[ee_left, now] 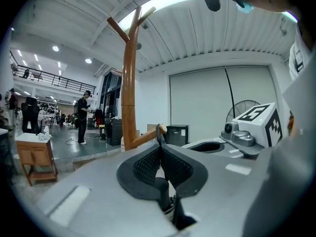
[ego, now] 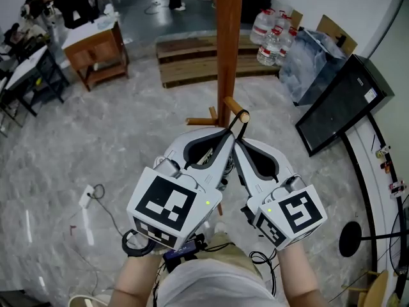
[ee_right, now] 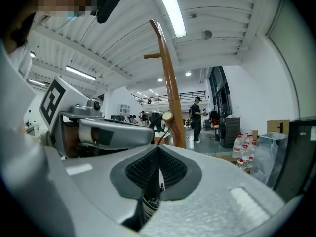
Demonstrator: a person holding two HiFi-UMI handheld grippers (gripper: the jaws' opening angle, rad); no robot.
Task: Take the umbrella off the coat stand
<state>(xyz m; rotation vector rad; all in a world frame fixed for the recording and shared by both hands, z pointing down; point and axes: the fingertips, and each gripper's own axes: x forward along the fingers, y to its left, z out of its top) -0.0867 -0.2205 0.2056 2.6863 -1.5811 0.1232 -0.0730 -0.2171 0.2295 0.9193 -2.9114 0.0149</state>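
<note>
The wooden coat stand (ego: 228,43) rises straight ahead of me, with a short peg (ego: 236,110) pointing my way. A thin black umbrella strap (ego: 238,125) is looped over that peg. My left gripper (ego: 224,133) and right gripper (ego: 236,144) meet just below the peg, both shut on the strap. In the left gripper view the strap (ee_left: 159,133) runs from the closed jaws up over the peg (ee_left: 146,138). The right gripper view shows the strap (ee_right: 166,128) leading to the peg's round end (ee_right: 168,116). A dark part of the umbrella (ee_left: 162,189) hangs under the jaws; the rest is hidden.
A wooden side table (ego: 96,48) stands back left and a low wooden pallet (ego: 192,59) lies behind the stand. Water bottles (ego: 271,36) and a black panel (ego: 342,101) sit at the right. A power strip (ego: 87,197) lies on the floor. A person (ee_left: 83,117) stands far off.
</note>
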